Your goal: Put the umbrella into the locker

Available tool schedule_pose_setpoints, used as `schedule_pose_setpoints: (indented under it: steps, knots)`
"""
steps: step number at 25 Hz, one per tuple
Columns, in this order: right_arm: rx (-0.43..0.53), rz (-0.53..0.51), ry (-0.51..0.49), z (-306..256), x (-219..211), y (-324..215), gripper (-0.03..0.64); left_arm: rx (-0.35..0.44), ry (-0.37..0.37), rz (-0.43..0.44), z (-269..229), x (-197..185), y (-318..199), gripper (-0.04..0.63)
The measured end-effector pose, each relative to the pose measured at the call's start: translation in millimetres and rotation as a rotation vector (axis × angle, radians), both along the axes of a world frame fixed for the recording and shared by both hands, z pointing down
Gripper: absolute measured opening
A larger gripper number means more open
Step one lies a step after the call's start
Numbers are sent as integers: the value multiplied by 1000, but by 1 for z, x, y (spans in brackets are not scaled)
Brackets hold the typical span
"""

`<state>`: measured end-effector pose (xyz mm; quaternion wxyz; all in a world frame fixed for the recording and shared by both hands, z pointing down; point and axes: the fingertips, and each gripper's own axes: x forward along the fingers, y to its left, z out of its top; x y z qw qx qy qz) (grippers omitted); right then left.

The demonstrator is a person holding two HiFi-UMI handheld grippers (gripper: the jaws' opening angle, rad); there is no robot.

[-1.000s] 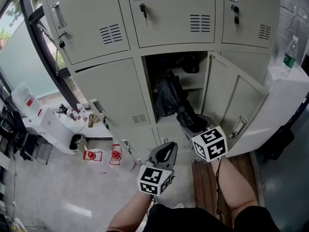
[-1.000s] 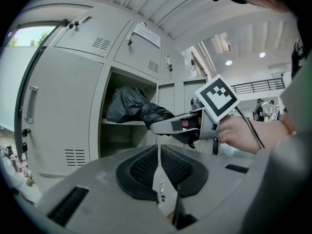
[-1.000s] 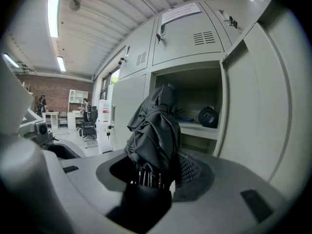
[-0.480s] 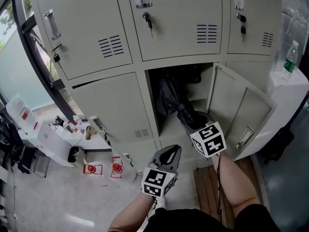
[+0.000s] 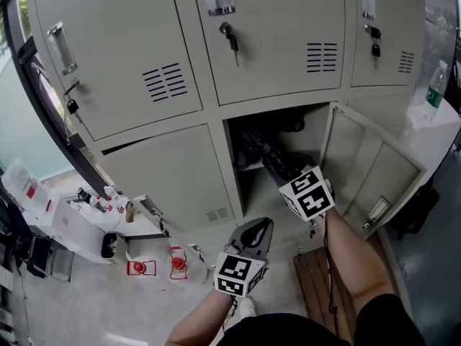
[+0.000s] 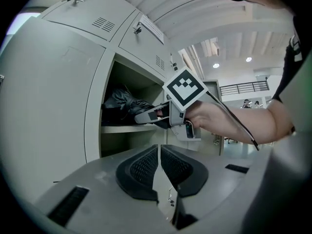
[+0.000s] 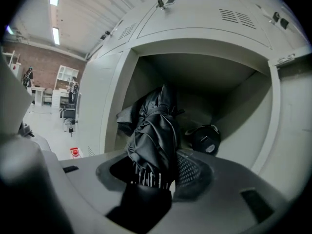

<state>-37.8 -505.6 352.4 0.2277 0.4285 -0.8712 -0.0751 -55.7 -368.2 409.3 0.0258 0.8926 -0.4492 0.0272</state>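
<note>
A black folded umbrella (image 7: 156, 130) is clamped between the pads of my right gripper (image 7: 157, 172). Its far end reaches into the open locker compartment (image 7: 234, 116). In the head view the right gripper (image 5: 283, 170) sits at the compartment's mouth, and most of the umbrella (image 5: 268, 156) is inside in the dark. The locker door (image 5: 374, 171) stands swung open to the right. My left gripper (image 5: 259, 228) hangs lower, in front of the lockers, shut with nothing in it. The left gripper view shows its jaws (image 6: 159, 152) pressed together, and beyond them the right gripper (image 6: 146, 115) and the umbrella (image 6: 122, 104) above the shelf (image 6: 126, 129).
A black round thing (image 7: 204, 139) lies at the back right of the compartment. Keys hang in the upper locker doors (image 5: 232, 38). A water bottle (image 5: 434, 85) stands on a white cabinet at right. Red items (image 5: 137, 267) and a white box (image 5: 72, 218) sit on the floor at left.
My right gripper has carried the umbrella up and deeper into the open compartment, so less of it shows outside. The left gripper has drifted slightly forward, still shut.
</note>
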Motion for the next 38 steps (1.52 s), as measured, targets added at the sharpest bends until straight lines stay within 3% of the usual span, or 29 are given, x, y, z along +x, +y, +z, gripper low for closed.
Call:
schedule_pose_setpoints:
  steps: [23, 38]
  knots:
    - [7, 3, 283, 4, -26, -96, 253, -9, 2, 78, 1, -13, -39, 28]
    - [12, -33, 405, 16, -39, -122, 255, -15, -3, 64, 5, -16, -37, 28]
